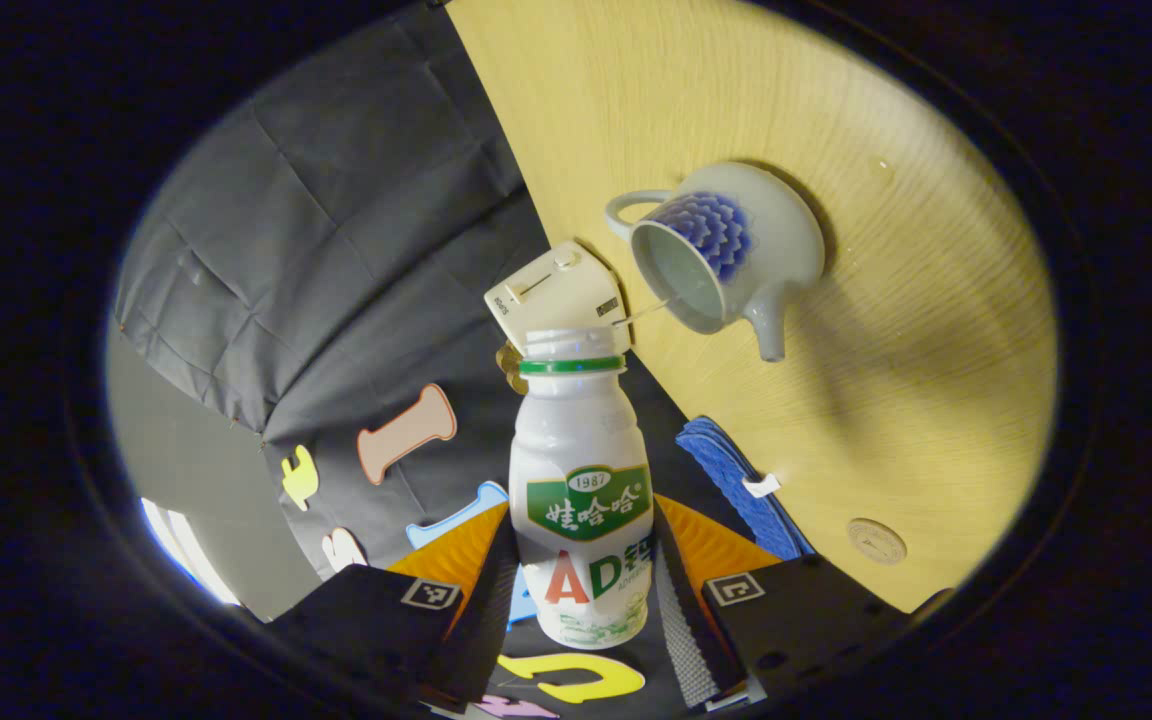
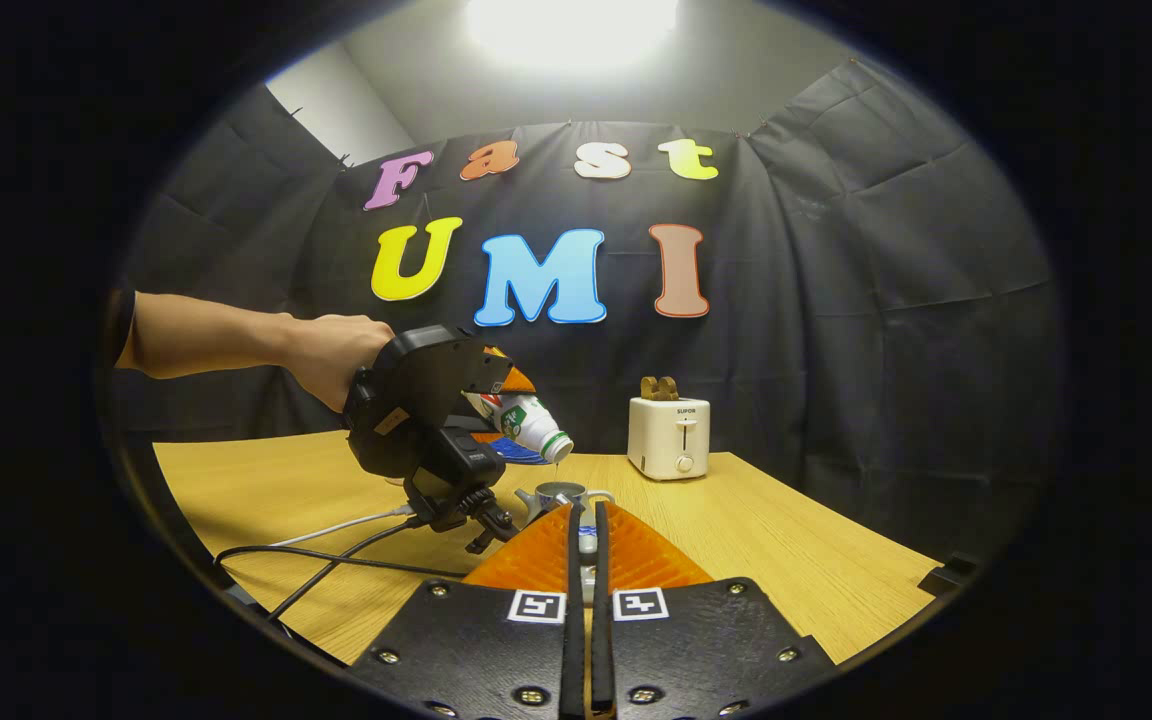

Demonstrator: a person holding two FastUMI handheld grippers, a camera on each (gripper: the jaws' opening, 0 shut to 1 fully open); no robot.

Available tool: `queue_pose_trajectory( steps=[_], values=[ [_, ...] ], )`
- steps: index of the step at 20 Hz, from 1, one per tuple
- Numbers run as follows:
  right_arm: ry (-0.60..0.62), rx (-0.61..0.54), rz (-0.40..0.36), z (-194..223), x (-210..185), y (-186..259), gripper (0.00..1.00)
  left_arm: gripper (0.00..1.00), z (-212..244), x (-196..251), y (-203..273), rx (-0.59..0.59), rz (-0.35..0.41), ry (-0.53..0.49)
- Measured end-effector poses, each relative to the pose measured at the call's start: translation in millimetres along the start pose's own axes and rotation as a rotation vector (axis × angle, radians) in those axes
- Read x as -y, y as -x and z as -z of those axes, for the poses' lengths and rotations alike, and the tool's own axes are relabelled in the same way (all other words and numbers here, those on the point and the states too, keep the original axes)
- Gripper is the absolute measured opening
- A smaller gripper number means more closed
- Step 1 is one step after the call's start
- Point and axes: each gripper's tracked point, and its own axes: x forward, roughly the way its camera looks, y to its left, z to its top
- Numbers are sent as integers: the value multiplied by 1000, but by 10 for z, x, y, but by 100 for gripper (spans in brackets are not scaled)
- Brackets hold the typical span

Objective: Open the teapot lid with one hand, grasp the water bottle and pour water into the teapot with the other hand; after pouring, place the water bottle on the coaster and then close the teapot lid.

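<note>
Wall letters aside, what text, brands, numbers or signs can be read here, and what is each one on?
Water bottle: a printed label with words and a number, not transcribed here.
Toaster: a small brand word, too small to read reliably.
Coaster: a round embossed mark, blurred.
Left tongs, right tongs: square coded markers, no words.
Teapot, teapot lid: no text.

Black creased cloth wall beyond tool. Bright ceiling light overhead, pale wall upper left. Light wood-grain counter below, white toaster at far edge.
</note>
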Motion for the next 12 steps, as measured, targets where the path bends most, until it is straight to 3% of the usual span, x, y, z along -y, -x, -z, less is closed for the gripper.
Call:
queue_pose_trajectory(
  steps=[5, 7, 8, 10, 11, 12],
  values=[
    [-1, -3, -1, 13, 1, 1, 3, 80, -27, 23, 2, 15, 11, 22],
    [-5, -5, -1, 20, 6, -6, 3, 74, -69, 84, -11, 27, 34, 62],
    [-7, -5, -1, 26, 9, -9, 3, 80, -89, 142, -29, 34, 43, 87],
    [-2, -9, 4, 38, 15, -24, 3, 80, -122, 267, -84, 46, 62, 136],
    [1, -11, 7, 53, 30, -31, 3, 75, -135, 311, -102, 50, 72, 161],
    [0, -14, 11, 51, 37, -33, 3, 80, -156, 365, -109, 57, 83, 189]
  ],
)
